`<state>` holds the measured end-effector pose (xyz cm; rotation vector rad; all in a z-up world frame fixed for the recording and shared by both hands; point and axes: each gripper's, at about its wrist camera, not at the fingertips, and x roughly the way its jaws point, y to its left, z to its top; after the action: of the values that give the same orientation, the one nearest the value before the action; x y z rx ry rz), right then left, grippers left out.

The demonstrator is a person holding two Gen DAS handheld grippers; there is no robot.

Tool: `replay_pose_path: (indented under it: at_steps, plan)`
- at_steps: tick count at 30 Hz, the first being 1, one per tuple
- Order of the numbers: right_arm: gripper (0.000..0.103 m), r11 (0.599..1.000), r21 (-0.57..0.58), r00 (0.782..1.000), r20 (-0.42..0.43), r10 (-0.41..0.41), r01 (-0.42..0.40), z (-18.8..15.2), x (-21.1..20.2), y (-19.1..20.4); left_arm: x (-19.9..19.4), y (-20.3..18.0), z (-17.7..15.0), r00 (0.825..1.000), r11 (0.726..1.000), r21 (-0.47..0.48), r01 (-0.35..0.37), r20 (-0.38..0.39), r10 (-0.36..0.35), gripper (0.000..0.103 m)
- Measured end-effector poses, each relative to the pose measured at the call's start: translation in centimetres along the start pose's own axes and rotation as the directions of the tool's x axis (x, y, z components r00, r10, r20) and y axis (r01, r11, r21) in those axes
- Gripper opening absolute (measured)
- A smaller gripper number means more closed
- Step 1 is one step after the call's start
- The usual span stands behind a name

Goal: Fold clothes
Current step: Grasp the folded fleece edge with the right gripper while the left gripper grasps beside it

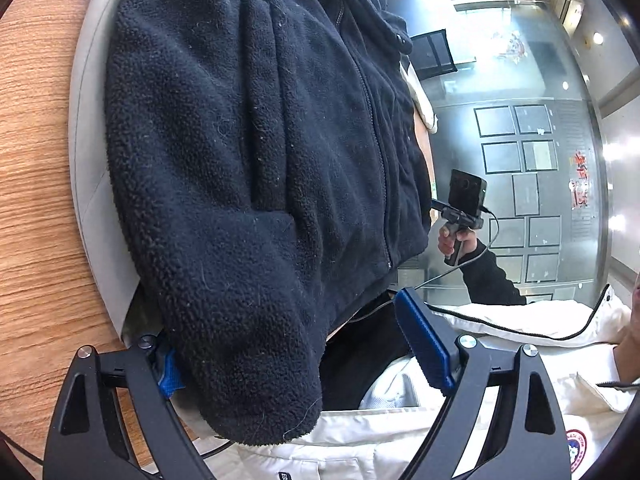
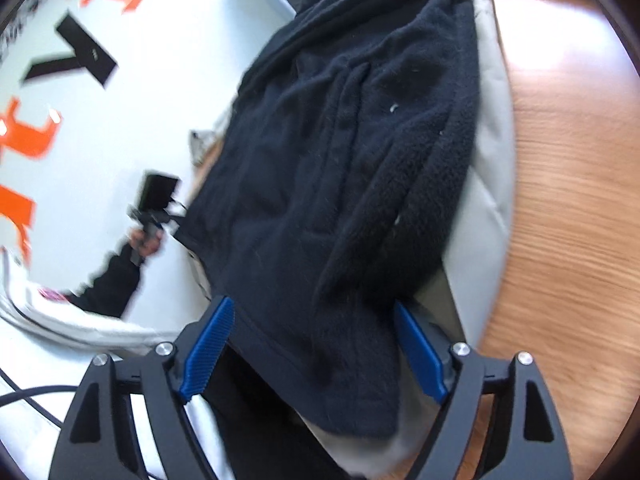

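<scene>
Jaws, left gripper (image 1: 298, 352): spread wide, the cuff end of the navy fleece jacket (image 1: 256, 140) hanging between the blue pads, no pad seen pressing it. Jaws, right gripper (image 2: 316, 354): spread wide, the fleece's lower edge lying between them, likewise ungripped. Fleece: laid over a grey garment (image 2: 486, 184) on the wooden table (image 1: 36, 168), overhanging its near edge.

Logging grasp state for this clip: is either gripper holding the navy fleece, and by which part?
Neither grips. Left gripper straddles a sleeve end of the navy fleece; right gripper straddles its hem, jaws wide.
</scene>
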<state>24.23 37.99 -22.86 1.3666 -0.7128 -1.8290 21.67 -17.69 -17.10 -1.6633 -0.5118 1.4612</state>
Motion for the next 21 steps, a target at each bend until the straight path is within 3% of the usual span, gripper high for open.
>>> replay_pose_path:
  at_steps: [2,4,5,6,8,12,16,21]
  plan:
    - [0.073,1.0,0.009,1.0,0.009,0.0,0.0,0.2,0.1,-0.2,-0.2,0.2,-0.2,1.0,1.0,0.0,0.004,0.003,-0.004,0.09]
    - [0.047,1.0,0.015,1.0,0.01,-0.02,0.02,0.1,-0.1,-0.3,-0.5,0.4,-0.2,1.0,1.0,-0.001,0.007,0.006,-0.007,0.09]
    - [0.022,0.999,0.014,0.999,0.005,-0.05,0.05,-0.1,-0.2,-0.3,-0.6,0.5,-0.3,1.0,1.0,-0.002,0.009,0.007,-0.009,0.09]
    - [0.018,0.997,0.012,0.997,0.0,-0.08,0.08,-0.4,-0.4,-0.2,-0.6,0.6,-0.3,1.0,1.0,-0.003,0.011,0.007,-0.011,0.09]
    - [0.015,0.992,0.006,0.992,-0.009,-0.129,0.129,-0.8,-0.8,0.1,-0.8,0.6,-0.3,1.0,1.0,-0.001,0.017,0.009,-0.017,0.09]
    - [0.014,0.99,-0.012,0.987,-0.064,-0.144,0.144,-1.2,-1.5,1.9,-0.5,0.3,-0.2,0.999,0.999,0.006,0.035,0.011,-0.035,0.09]
    - [0.018,0.989,0.057,0.977,-0.174,-0.127,0.138,-1.7,-1.2,0.2,-0.3,-0.1,-0.3,0.998,0.998,0.025,0.059,0.01,-0.059,0.09]
    - [0.016,0.993,0.085,0.985,-0.161,-0.065,0.08,-1.0,-0.5,-1.1,0.4,-0.3,-0.2,0.998,0.998,0.021,0.063,0.003,-0.064,0.091]
